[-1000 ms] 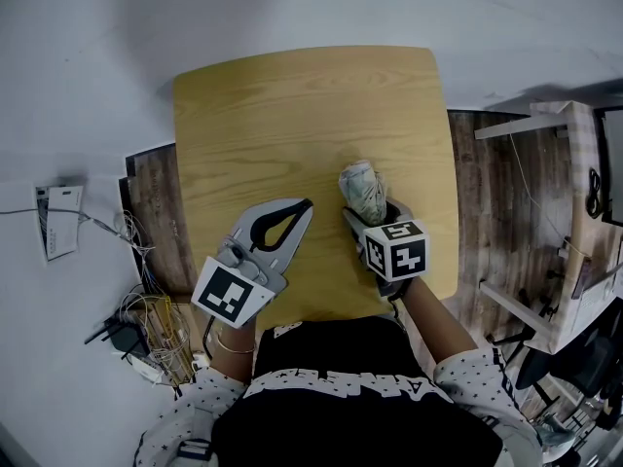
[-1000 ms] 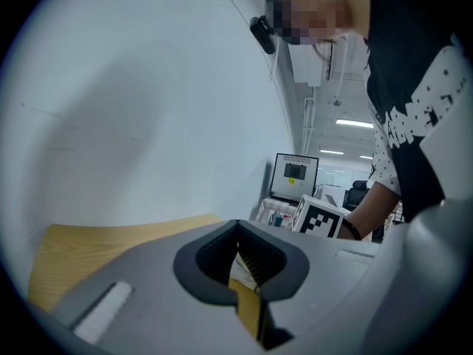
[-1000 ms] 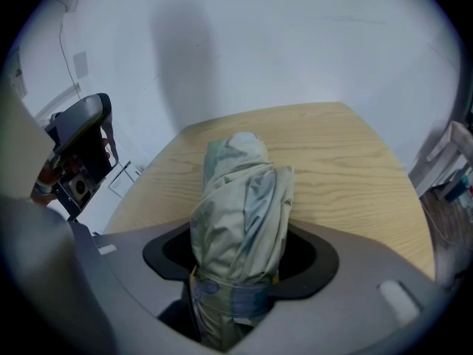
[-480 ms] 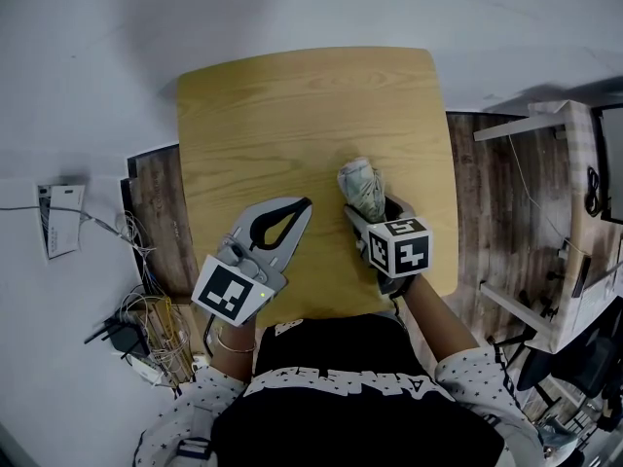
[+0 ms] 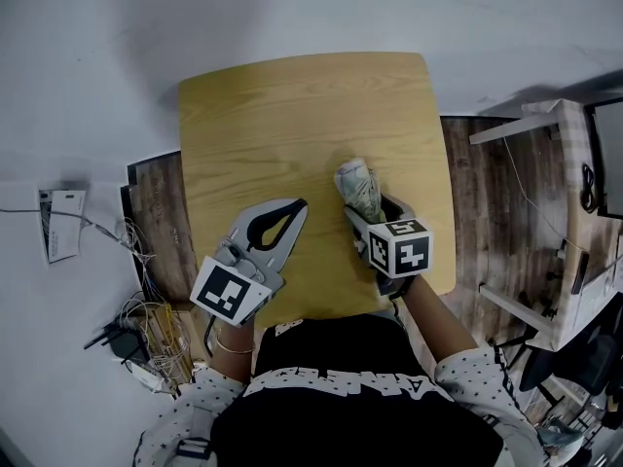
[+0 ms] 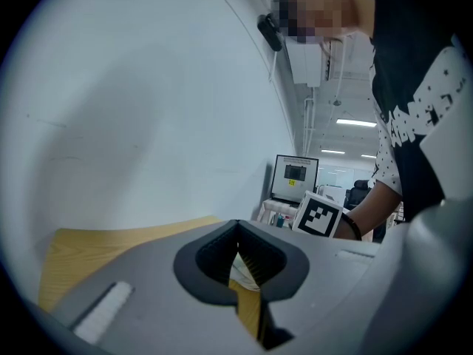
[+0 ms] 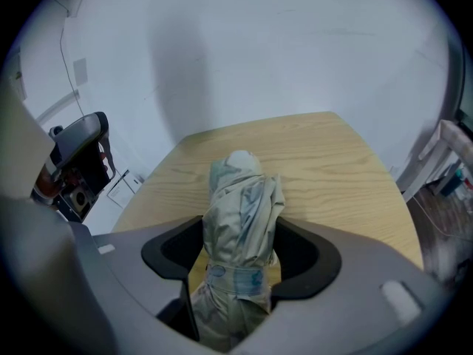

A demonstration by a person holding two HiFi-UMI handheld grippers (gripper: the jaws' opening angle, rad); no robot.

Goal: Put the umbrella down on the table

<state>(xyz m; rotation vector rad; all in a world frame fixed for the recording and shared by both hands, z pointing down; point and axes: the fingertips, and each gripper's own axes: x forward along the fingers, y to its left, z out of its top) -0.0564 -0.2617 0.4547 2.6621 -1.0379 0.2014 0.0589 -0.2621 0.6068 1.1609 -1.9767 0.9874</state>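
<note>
A folded pale patterned umbrella [image 5: 358, 185] lies pointing away from me, its far end on the wooden table [image 5: 273, 115]. My right gripper [image 5: 375, 210] is around its near part. In the right gripper view the umbrella [image 7: 240, 213] sits between the jaws of the right gripper [image 7: 242, 228], which stand wide, with a dark gap along its left side. My left gripper [image 5: 300, 207] hovers over the table to the left, shut and empty. Its tips meet in the left gripper view [image 6: 236, 226].
The table's near edge is right at my body. On the floor to the left are cables and a power strip [image 5: 146, 329] and a sheet of paper [image 5: 60, 222]. A white rack [image 5: 555, 212] stands right of the table. A monitor [image 6: 295, 177] shows far off.
Only the head view has shifted slightly. Both grippers and the umbrella keep their places on the table.
</note>
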